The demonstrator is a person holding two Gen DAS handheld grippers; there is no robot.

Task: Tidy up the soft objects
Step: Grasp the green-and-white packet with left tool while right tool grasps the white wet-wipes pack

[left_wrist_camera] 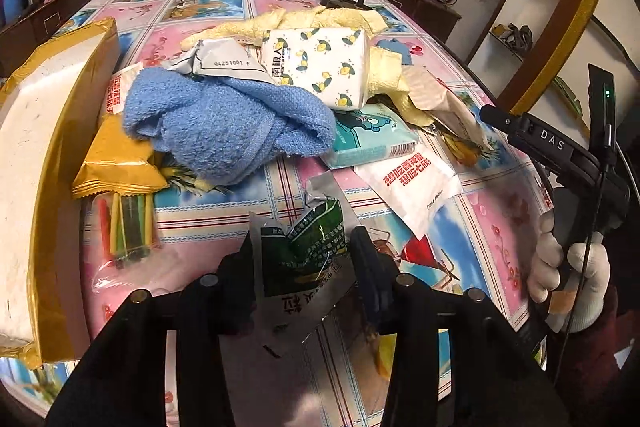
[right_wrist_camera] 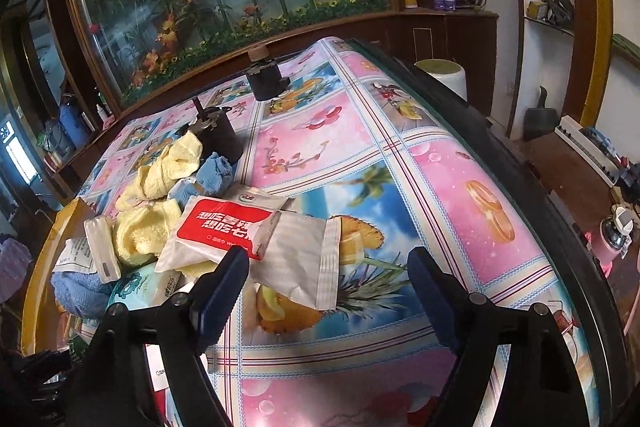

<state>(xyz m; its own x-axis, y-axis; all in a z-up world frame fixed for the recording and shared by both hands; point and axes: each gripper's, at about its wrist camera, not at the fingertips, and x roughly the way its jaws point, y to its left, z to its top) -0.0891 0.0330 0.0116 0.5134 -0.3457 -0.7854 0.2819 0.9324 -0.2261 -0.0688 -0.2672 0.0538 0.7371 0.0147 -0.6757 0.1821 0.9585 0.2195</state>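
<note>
My left gripper (left_wrist_camera: 304, 259) is shut on a crumpled green and silver foil packet (left_wrist_camera: 316, 239), low over the patterned tablecloth (left_wrist_camera: 224, 211). Just beyond lies a heap: a blue towel (left_wrist_camera: 228, 123), a yellow towel (left_wrist_camera: 304, 19), a lemon-print tissue pack (left_wrist_camera: 320, 63), a teal tissue pack (left_wrist_camera: 364, 139) and a red and white wipes packet (left_wrist_camera: 408, 187). My right gripper (right_wrist_camera: 326, 287) stands open at the heap's right side. A corner of a white paper packet (right_wrist_camera: 300, 251) lies just ahead of its left finger. A gloved hand (left_wrist_camera: 568, 267) holds its handle.
A large gold and white bag (left_wrist_camera: 40, 147) stands along the left edge, with a gold snack packet (left_wrist_camera: 116, 163) and a bag of coloured sticks (left_wrist_camera: 124, 227) beside it. Two dark cylinders (right_wrist_camera: 220, 135) (right_wrist_camera: 266, 79) stand at the back. The table's right half (right_wrist_camera: 440, 187) is bare cloth.
</note>
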